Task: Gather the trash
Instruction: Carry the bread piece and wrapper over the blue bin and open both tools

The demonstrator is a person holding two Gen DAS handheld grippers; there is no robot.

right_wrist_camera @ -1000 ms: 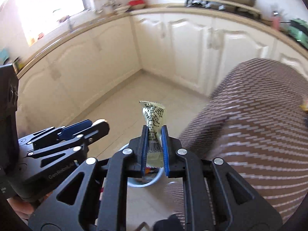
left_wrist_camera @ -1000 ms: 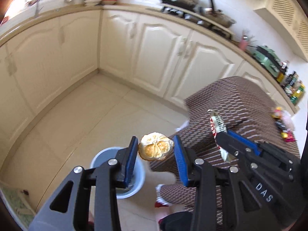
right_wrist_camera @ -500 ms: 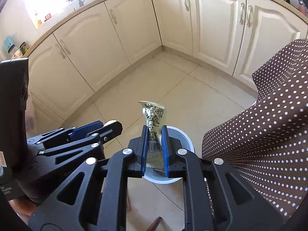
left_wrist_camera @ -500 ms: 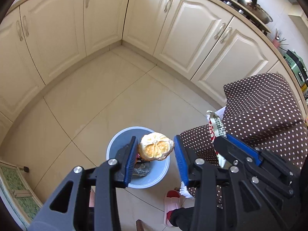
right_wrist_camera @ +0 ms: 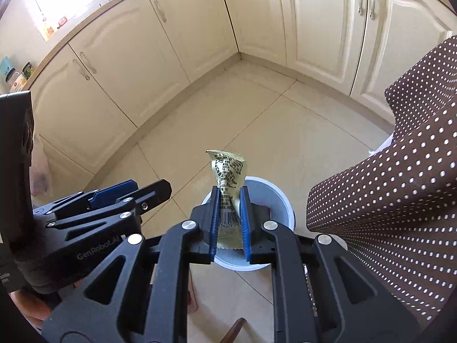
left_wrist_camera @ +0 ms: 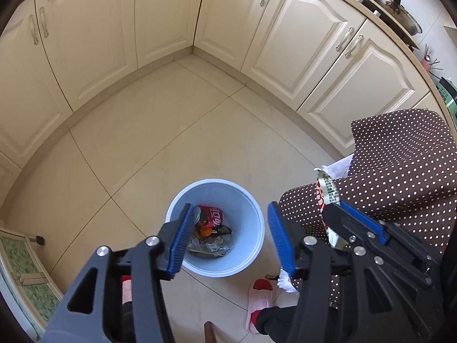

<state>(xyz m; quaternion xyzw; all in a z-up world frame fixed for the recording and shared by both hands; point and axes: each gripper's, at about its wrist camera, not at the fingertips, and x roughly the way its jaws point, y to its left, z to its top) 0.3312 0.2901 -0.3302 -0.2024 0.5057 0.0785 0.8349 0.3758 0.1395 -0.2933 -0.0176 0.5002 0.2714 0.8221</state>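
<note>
The pale blue bin [left_wrist_camera: 217, 228] stands on open tiled floor [left_wrist_camera: 171, 131], with clear room toward the corner of the cream cabinets [left_wrist_camera: 160, 23]; only its right side is crowded, where the hanging edge of the brown dotted tablecloth [left_wrist_camera: 400, 165] comes close to the rim. A slipper [left_wrist_camera: 260, 297] lies just below the bin. The left gripper [left_wrist_camera: 228, 240] points steeply down over the bin's mouth; its jaws have just been opening and now stand spread with nothing between them. A red wrapper [left_wrist_camera: 212, 215] and other scraps lie in the bin's bottom. The right gripper [right_wrist_camera: 230, 220], beside it and also tilted down over the bin, pinches a crumpled yellowish printed wrapper [right_wrist_camera: 228, 177] that sticks up past the fingertips.
</note>
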